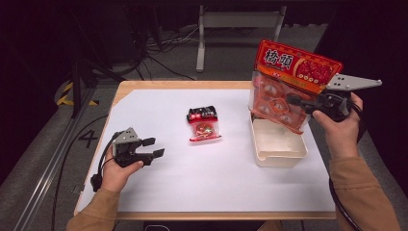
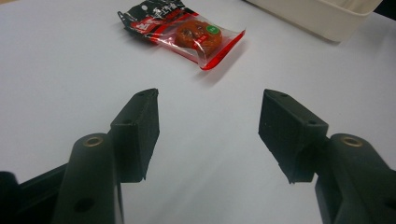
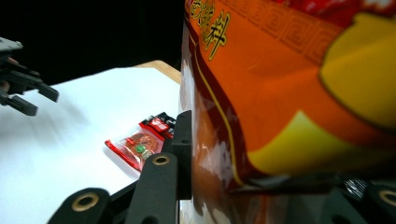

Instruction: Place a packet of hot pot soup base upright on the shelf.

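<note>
- Dark floor with cables and a metal frame lies behind the surface (image 1: 159, 192), which we see as a wooden top covered by a white sheet.
- We see the large orange snack bag (image 1: 288, 84) held up in the air at the right side, upright and slightly tilted, its lower edge hanging over the far end of the tray. Its red header carries printed characters, and round pieces show through its clear lower part.
- We find the white tray (image 1: 279, 153) standing on the right part of the surface, long and shallow.
- Our right gripper (image 1: 302, 103) comes in from the right, with its jaws clamped on the side of the large orange snack bag; in the right gripper view the bag's foil sits pressed between the two black jaws.
- Our left gripper (image 1: 153, 147) rests low at the left of the surface, well apart from everything else, with its jaws apart and only bare white sheet between them.
- We see the small red packet (image 1: 204, 124) lying flat near the middle of the surface, between the two grippers and left of the tray, with a round orange piece visible under its clear wrap.
</note>
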The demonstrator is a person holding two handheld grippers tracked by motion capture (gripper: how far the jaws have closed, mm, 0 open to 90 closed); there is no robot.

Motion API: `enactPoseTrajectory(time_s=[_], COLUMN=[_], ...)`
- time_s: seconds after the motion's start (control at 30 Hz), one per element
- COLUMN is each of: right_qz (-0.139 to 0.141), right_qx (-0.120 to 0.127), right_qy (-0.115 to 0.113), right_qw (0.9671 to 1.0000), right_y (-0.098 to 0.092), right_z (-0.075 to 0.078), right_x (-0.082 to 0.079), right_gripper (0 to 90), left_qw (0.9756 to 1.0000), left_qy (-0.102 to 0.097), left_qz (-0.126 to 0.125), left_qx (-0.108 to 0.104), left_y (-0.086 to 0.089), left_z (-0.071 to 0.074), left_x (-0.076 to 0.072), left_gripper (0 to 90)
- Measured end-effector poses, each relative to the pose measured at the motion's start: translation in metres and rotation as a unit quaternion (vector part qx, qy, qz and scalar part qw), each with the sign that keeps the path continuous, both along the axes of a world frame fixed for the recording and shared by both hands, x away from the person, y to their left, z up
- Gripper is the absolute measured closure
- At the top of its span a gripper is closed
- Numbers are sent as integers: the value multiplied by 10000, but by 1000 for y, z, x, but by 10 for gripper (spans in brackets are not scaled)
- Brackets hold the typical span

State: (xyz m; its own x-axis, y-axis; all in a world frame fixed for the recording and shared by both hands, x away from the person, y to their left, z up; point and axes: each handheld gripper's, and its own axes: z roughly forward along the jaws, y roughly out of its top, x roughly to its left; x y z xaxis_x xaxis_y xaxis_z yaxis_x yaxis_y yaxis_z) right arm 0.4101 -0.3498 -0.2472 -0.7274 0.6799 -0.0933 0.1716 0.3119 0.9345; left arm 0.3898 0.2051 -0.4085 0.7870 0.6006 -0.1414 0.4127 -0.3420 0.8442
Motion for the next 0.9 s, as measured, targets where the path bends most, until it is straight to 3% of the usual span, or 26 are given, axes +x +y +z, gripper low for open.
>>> enactPoseTrajectory(time_s=[0.07, 0.47, 0.9], right_qz=[42, 144, -31], right_qx=[-38, -79, 63], right_qy=[-79, -46, 222], right_qw=[10000, 9999, 9997], right_y=[-1, -10, -16], right_z=[-3, -25, -47], right_x=[1, 7, 9], right_gripper=[705, 705, 705], left_qw=[10000, 10000, 10000], left_qy=[13, 36, 82], left_qz=[-4, -15, -6], left_qx=[-8, -22, -32], left_y=[0, -1, -1], left_z=[0, -1, -2], left_x=[0, 0, -1], left_gripper=[393, 396, 396])
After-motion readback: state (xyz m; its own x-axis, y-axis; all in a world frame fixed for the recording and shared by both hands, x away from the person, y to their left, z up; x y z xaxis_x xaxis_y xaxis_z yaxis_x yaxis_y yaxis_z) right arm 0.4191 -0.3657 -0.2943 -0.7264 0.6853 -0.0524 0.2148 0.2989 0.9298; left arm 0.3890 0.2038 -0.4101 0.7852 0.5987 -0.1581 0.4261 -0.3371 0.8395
